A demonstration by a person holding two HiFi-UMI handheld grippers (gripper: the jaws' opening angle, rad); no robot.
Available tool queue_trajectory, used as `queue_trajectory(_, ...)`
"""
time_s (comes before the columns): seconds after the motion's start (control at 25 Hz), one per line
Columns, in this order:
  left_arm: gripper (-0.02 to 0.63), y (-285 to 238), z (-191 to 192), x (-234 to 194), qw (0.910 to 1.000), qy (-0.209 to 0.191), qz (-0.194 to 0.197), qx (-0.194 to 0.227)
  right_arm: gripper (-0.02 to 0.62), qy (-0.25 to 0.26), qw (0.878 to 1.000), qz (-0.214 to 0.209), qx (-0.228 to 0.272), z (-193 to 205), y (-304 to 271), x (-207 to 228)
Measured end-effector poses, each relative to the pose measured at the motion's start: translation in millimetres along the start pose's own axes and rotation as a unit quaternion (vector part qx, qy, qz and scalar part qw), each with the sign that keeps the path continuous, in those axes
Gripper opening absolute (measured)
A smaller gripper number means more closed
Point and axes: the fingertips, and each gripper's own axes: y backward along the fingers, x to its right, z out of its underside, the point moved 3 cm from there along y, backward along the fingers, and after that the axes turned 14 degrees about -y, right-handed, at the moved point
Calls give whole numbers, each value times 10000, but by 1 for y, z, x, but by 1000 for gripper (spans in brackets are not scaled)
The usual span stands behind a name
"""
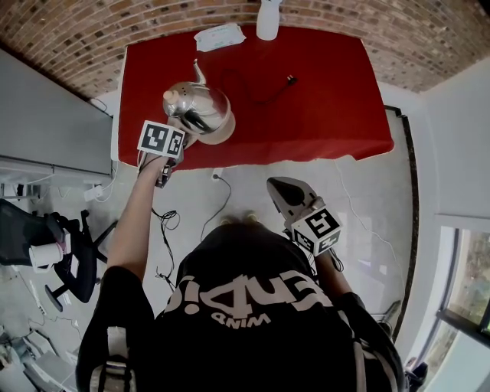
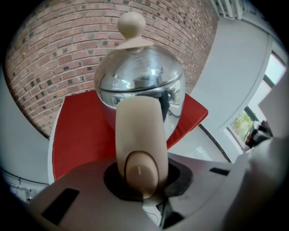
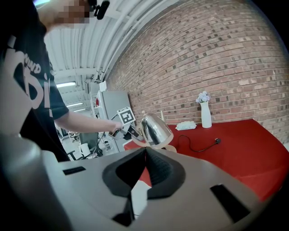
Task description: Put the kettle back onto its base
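Observation:
A shiny steel kettle (image 1: 197,107) with a cream handle (image 2: 137,135) and a cream lid knob hangs tilted near the left front corner of the red table (image 1: 321,99). My left gripper (image 1: 186,138) is shut on that handle. Just under the kettle lies its round cream base (image 1: 223,135); I cannot tell whether they touch. In the right gripper view the kettle (image 3: 156,128) leans over the base (image 3: 170,148). My right gripper (image 1: 277,187) is shut with nothing in it, held in front of the table, away from the kettle.
The base's black cord (image 1: 260,96) runs across the table to a loose plug (image 1: 291,79). A white vase (image 1: 268,19) and a pack of tissues (image 1: 220,36) stand at the far edge by the brick wall. An office chair (image 1: 69,260) is on the floor at the left.

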Motion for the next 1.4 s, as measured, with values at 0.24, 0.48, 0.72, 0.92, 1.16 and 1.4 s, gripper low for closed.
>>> queue_trajectory(0.24,54,-16,6,3,9999,35,36,-125,23,-8,10000,57,-37,4,4,6)
queue_trajectory(0.48,54,-29,9,3,9992,-118,-48,-380,23,-21,10000,60,-4,3,4,6)
queue_trajectory(0.72,54,-40,10,6,9975,-309,-152,-616,23,-59,9999,103,-11,4,8,11)
queue_trajectory(0.92,54,-43,8,5,9950,-530,-248,-805,23,-90,9999,128,40,3,10,14)
queue_trajectory(1.16,54,-44,6,7,9907,-799,-316,-1059,23,-93,9999,108,44,6,10,17)
queue_trajectory(1.4,54,-50,3,11,9847,-1101,-437,-1281,23,-111,9999,101,57,4,12,19)
